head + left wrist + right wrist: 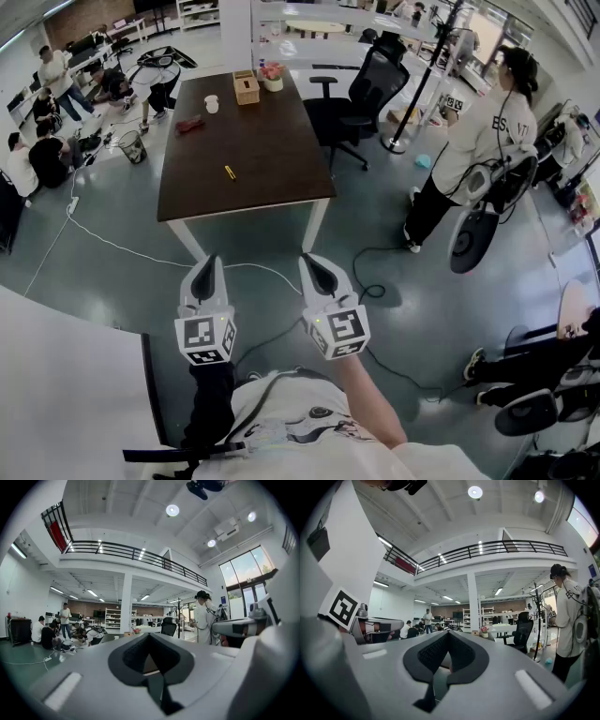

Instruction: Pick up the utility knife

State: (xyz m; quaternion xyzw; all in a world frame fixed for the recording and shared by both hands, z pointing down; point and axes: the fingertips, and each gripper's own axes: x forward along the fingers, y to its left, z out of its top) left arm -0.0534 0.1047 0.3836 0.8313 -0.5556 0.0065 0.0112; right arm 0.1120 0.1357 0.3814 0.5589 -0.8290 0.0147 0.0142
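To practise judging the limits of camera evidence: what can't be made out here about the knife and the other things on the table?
1. Utility knife: head view, too small; only a yellow sliver on the table, blade state unreadable.
2. Left gripper view: the left gripper blocks most of the tabletop with its own body; no knife visible.
3. Right gripper view: the right gripper does likewise.
4. Red item: head view, too small to identify.

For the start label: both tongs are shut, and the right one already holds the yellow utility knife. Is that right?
Not quite. Both are shut, but the right tongs hold nothing: the right gripper view shows them closed with nothing between. In the head view the yellow utility knife lies on the dark table, well ahead of both tongs.
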